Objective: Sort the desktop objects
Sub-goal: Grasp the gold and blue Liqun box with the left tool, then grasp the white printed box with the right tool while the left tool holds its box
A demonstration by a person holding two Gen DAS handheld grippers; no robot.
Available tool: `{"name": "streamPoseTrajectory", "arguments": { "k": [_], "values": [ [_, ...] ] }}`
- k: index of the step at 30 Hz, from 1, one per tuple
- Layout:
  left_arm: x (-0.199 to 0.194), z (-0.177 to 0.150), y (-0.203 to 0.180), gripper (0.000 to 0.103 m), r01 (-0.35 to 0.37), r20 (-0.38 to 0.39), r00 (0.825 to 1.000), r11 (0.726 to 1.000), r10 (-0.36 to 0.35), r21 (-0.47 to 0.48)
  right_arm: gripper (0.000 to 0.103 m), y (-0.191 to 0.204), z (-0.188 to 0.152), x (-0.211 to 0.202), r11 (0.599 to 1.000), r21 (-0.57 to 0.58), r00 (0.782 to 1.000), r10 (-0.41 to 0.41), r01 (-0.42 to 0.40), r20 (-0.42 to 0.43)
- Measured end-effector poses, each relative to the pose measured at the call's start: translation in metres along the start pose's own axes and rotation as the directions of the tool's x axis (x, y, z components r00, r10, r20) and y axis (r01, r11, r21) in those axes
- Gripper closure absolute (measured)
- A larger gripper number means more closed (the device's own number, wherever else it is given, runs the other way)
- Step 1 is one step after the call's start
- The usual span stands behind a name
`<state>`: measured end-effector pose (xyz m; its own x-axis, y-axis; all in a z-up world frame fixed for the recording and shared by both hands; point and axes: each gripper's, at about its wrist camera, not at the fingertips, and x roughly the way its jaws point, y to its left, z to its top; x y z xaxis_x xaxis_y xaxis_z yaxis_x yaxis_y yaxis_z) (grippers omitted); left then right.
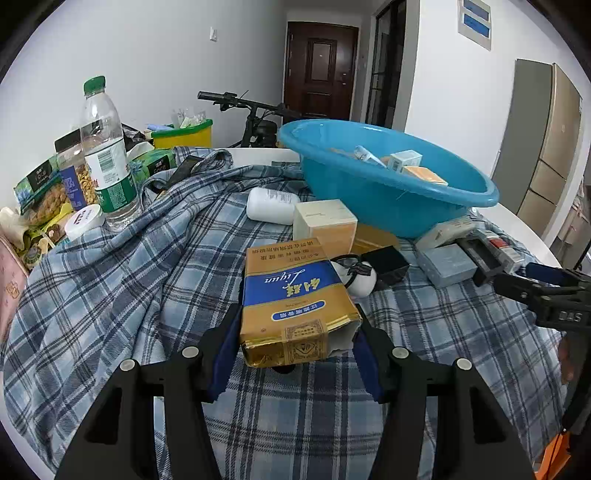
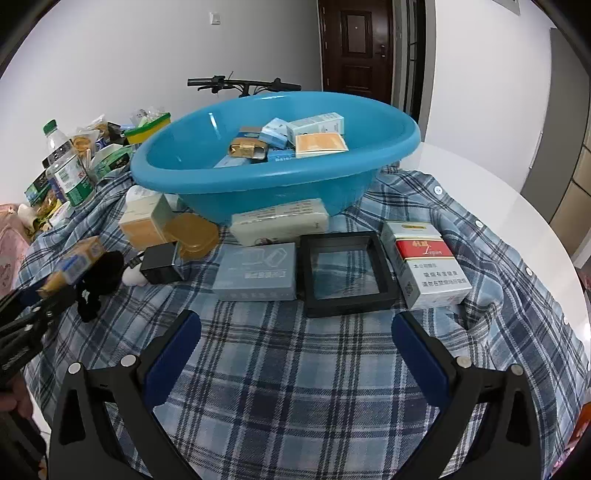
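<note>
Gold-and-blue cigarette pack (image 1: 295,299) sits clamped in our left claw (image 1: 295,343), short of the blue basin (image 1: 388,206); our right claw (image 2: 295,332) gapes apart, empty.

Dark wooden door (image 1: 320,70) at the far end of the room, shut. Bicycle (image 1: 255,114) parked against the white wall behind the table, handlebars showing. Light switch (image 1: 213,34) on that wall. Tall grey-and-beige cabinet (image 1: 543,147) along the right side. Yellow bin with green rim (image 1: 184,134) near the bicycle.
</note>
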<state>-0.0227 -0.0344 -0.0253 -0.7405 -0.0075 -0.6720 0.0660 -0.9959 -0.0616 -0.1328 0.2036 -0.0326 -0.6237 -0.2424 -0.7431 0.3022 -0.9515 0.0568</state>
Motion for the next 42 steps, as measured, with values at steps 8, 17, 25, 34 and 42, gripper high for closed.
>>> {"name": "streamPoseTrajectory", "arguments": {
  "k": [8, 17, 25, 34, 42],
  "values": [
    [0.02, 0.001, 0.009, 0.026, 0.02, 0.018, 1.0, 0.999, -0.019, -0.047, 0.0, -0.007, -0.003, -0.003, 1.0, 0.008, 1.0, -0.023, 0.023, -0.001],
    [0.031, 0.015, 0.012, 0.023, 0.033, -0.018, 0.999, 0.997, -0.034, -0.076, 0.0, -0.005, 0.002, 0.001, 1.0, -0.004, 1.0, -0.024, 0.024, -0.008],
    [0.039, 0.026, 0.015, 0.023, 0.017, -0.038, 0.999, 0.998, -0.02, -0.068, 0.0, -0.003, 0.008, 0.009, 1.0, -0.017, 0.999, -0.026, 0.026, -0.028],
    [0.05, 0.025, 0.017, 0.046, 0.008, -0.087, 0.996, 0.997, -0.015, -0.082, 0.0, 0.004, 0.022, 0.021, 0.998, -0.053, 0.999, -0.039, 0.037, -0.036],
    [0.045, 0.028, 0.015, 0.047, 0.016, -0.064, 0.998, 0.998, -0.021, -0.063, 0.0, 0.015, 0.04, 0.05, 0.991, -0.114, 0.995, -0.081, 0.075, -0.05]
  ]
}}
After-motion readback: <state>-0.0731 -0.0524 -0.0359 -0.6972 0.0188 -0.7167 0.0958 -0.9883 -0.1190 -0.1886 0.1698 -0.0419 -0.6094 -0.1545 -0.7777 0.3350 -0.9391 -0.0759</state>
